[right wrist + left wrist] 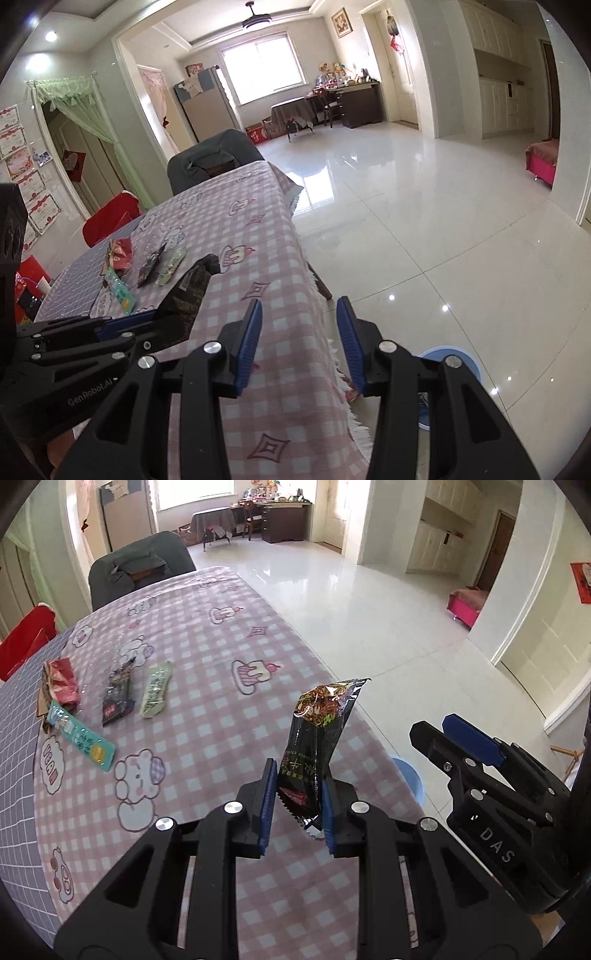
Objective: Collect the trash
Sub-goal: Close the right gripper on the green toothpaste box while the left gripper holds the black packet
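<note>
My left gripper (299, 775) is shut on the lower end of a black snack wrapper (317, 734), which stands upright above the pink checked tablecloth (207, 716). Further left on the table lie a red wrapper (61, 681), a teal one (83, 740), a dark one (118, 696) and a pale green one (157, 688). My right gripper (299, 301) hangs open past the table's right edge with nothing between its fingers. In the right wrist view the left gripper (147, 321) and the black wrapper (192, 288) show at the left.
A light blue bin (454, 356) stands on the white tiled floor beside the table; its rim (408, 775) also shows under the table edge. A grey-covered chair (140, 565) is at the table's far end and a red chair (26, 642) at its left.
</note>
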`<move>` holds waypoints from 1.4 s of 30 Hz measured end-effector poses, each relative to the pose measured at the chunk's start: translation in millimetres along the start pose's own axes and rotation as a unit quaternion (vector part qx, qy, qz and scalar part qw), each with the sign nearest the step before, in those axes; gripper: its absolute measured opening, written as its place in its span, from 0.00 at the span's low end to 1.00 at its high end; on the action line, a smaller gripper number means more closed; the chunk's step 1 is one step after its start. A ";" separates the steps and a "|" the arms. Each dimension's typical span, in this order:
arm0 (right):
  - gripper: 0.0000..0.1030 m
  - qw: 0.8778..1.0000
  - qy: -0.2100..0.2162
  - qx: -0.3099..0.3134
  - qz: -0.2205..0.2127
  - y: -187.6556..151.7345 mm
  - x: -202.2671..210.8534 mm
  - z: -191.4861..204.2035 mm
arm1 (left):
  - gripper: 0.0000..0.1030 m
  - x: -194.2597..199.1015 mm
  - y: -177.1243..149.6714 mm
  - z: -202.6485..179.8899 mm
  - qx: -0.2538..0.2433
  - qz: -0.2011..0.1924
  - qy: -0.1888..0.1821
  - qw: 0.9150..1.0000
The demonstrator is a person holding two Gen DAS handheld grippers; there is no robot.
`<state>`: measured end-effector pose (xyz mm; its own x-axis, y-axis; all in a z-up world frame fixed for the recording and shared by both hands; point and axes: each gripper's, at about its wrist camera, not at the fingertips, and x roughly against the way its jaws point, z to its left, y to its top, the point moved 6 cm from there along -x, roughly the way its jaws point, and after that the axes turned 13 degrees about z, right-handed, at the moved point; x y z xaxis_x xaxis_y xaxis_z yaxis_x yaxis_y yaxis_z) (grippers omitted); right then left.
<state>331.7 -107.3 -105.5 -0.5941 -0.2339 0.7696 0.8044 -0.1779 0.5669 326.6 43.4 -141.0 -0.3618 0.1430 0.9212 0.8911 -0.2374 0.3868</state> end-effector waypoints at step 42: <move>0.37 0.956 0.008 0.259 0.140 18.2 -200.4 301.8 | 0.22 -4.6 -51.1 319.7 0.227 0.006 0.050 0.973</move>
<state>466.7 224.8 -160.7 -0.3525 -0.2192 0.9098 0.8228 0.3906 0.4129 370.3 362.0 -178.3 -0.3558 0.0429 0.9336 0.9160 0.2141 0.3393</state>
